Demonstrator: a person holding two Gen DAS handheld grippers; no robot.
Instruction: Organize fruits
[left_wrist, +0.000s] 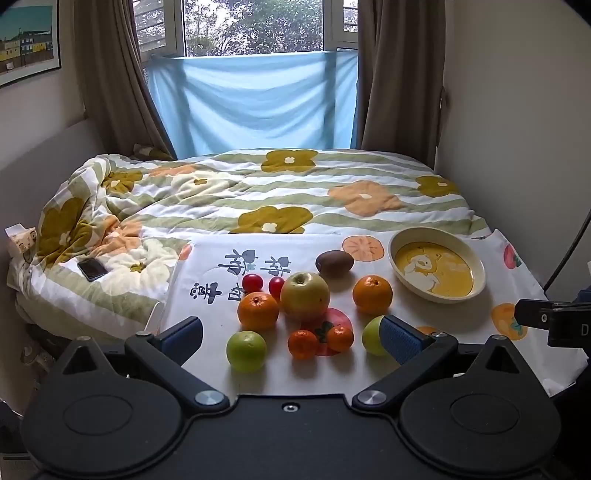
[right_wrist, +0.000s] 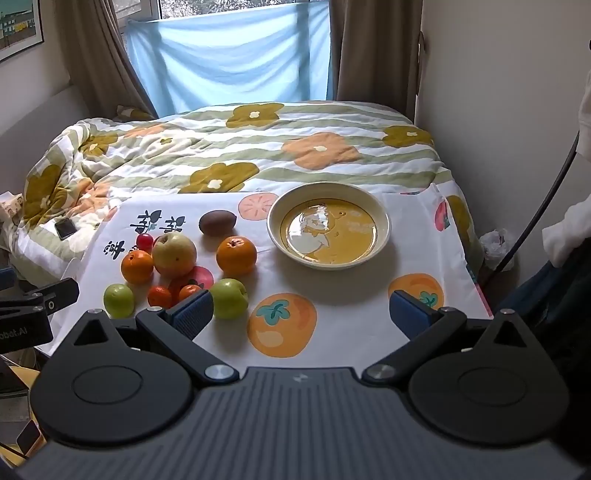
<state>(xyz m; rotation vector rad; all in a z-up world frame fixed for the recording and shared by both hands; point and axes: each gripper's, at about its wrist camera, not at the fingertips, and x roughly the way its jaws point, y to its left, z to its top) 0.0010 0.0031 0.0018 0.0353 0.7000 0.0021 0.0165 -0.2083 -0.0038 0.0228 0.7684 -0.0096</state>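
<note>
- Left gripper (left_wrist: 291, 338): jaws spread wide, nothing between them, held above the near edge of the cloth and angled down at the fruit cluster. Blue pads sit at lower left and lower right of the left wrist view.
- Right gripper (right_wrist: 301, 312): jaws likewise fully apart and empty, aimed at bare cloth below the bowl (right_wrist: 382, 236).
- Bowl, cream rim with a yellow duck picture inside, holds no fruit; centre right in the right wrist view. Judged to be the collecting spot, so sorting has not begun.
- Fruit lies loose in the centre of the left wrist view: big yellow-green apple (left_wrist: 304, 295) in the middle, orange (left_wrist: 258, 310) touching its left side, second orange (left_wrist: 372, 294) apart to the right, nearest the bowl.
- Kiwi (left_wrist: 334, 263) just above the apple; two cherry tomatoes (left_wrist: 253, 283) at its upper left.
- Two small mandarins (left_wrist: 303, 344) side by side below the apple; green apple (left_wrist: 246, 350) lower left; another green fruit (left_wrist: 371, 334) partly behind the right pad.
- Fruit is grouped left of the bowl, probably so either gripper can reach a piece and carry it across.
- Surface: white printed cloth (right_wrist: 351, 314) with persimmon motifs and dark characters, laid over a floral quilt (left_wrist: 258, 192) on a bed. Soft ground, so round fruit may roll.
- Phone (left_wrist: 92, 268) on the quilt, left edge of frame.
- Room: window with blue sheet (left_wrist: 255, 96) hung across it, brown curtains at both sides, framed picture upper left.
</note>
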